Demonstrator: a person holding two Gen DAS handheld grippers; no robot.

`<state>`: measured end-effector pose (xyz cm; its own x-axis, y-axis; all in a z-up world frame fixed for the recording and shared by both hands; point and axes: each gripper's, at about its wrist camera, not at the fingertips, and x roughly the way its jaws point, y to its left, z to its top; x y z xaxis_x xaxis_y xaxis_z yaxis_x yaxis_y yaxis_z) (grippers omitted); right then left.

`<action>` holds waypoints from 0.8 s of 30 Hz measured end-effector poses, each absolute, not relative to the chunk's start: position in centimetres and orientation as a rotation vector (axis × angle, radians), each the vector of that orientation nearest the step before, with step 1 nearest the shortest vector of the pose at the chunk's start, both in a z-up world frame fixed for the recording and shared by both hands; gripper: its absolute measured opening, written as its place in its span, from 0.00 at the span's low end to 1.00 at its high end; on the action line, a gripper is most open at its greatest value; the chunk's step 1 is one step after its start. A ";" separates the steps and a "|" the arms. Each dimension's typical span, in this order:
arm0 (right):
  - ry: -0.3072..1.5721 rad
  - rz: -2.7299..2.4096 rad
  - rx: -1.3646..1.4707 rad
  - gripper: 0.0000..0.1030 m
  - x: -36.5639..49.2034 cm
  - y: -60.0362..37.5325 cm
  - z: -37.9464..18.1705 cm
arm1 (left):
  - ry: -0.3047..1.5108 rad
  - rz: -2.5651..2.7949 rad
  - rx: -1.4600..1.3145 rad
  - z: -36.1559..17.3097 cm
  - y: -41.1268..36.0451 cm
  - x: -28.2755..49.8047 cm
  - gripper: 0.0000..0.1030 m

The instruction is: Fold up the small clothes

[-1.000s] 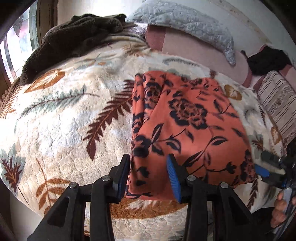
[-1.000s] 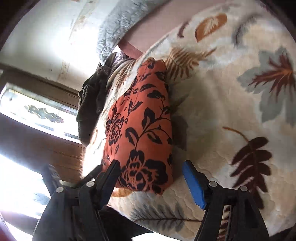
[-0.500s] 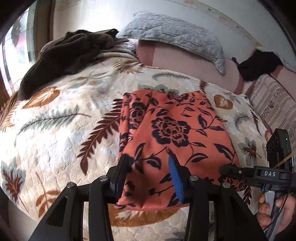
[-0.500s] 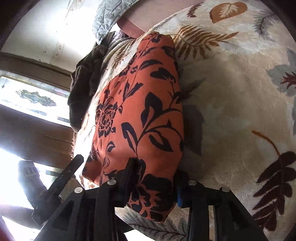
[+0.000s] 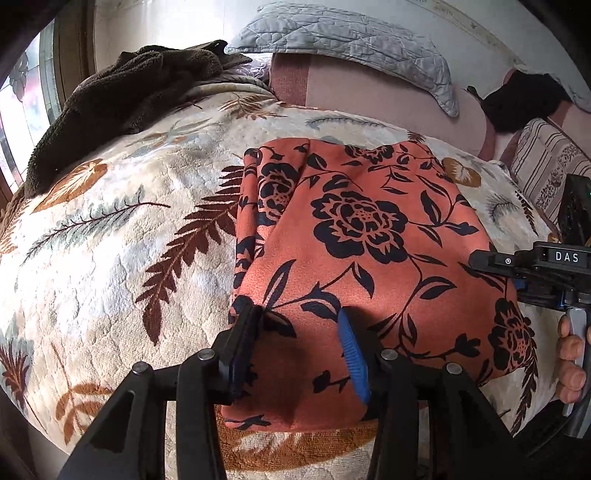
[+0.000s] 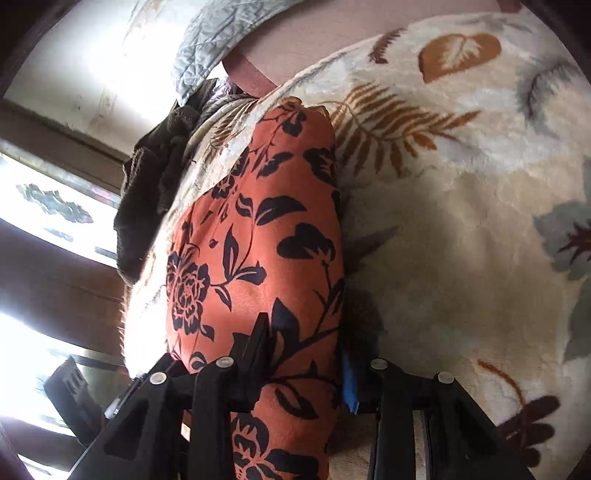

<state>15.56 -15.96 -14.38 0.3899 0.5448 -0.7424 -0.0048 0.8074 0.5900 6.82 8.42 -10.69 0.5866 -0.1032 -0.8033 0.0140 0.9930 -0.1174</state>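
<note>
Garment: an orange floral cloth, partly folded, lies flat on the leaf-patterned blanket of the bed, its near hem close to the bed's near edge and its far end toward the pink headboard side.
Long axis: it runs from the near edge away toward the grey pillow; the folded, bunched side is on the cloth's left.
Left gripper: sits over the near-left corner of the cloth, jaws partway apart with fabric lying between them; whether the pads actually pinch it, I cannot tell.
Right gripper: at the near-right corner, its jaws have just been closing, and a fold of the cloth stands between them; the pads appear to press on it from both sides.
Which hand is nearer: both sit at the near hem, one at each corner, so neither leads.
Relation that matters: the free body of the cloth lies ahead of both sets of jaws, so the likely fold carries the near hem away, over the far end.
Risk: if the left side is not truly gripped, that corner would probably lag and skew the fold.
</note>
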 end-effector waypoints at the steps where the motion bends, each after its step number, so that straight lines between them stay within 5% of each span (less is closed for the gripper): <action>1: 1.130 0.378 0.562 0.40 15.6 -16.2 -14.2 | 0.940 -0.073 -0.103 -10.8 8.6 6.9 0.46; 2: 1.121 0.386 0.590 0.43 15.9 -16.7 -14.1 | 0.939 -0.076 -0.105 -10.7 8.7 6.9 0.46; 4: 1.064 0.401 0.697 0.70 16.5 -18.1 -13.8 | 0.938 -0.084 -0.110 -10.7 8.8 6.8 0.46; 6: 1.050 0.429 0.833 0.75 18.1 -19.1 -14.5 | 0.938 -0.087 -0.112 -10.7 8.8 6.9 0.46; 8: 1.121 0.444 0.911 0.75 20.2 -19.2 -16.5 | 0.938 -0.085 -0.114 -10.7 8.8 6.9 0.46; 9: 1.146 0.428 0.900 0.66 21.2 -18.7 -17.1 | 0.938 -0.085 -0.112 -10.7 8.8 6.9 0.46; 10: 1.173 0.441 0.848 0.35 21.9 -18.0 -17.4 | 0.937 -0.085 -0.111 -10.6 8.7 6.8 0.46; 13: 1.154 0.363 0.690 0.33 21.7 -16.3 -15.8 | 0.935 -0.093 -0.117 -10.6 8.9 6.8 0.46; 17: 1.111 0.326 0.575 0.38 20.7 -15.1 -13.8 | 0.933 -0.101 -0.126 -10.7 9.1 6.7 0.46; 19: 1.108 0.348 0.666 0.65 20.5 -16.3 -14.5 | 0.932 -0.113 -0.134 -10.6 9.1 6.7 0.46; 20: 1.097 0.352 0.727 0.68 20.2 -17.1 -15.0 | 0.931 -0.115 -0.136 -10.6 9.2 6.7 0.46; 24: 1.120 0.384 0.944 0.69 21.5 -18.3 -17.7 | 0.930 -0.112 -0.132 -10.6 9.0 6.6 0.46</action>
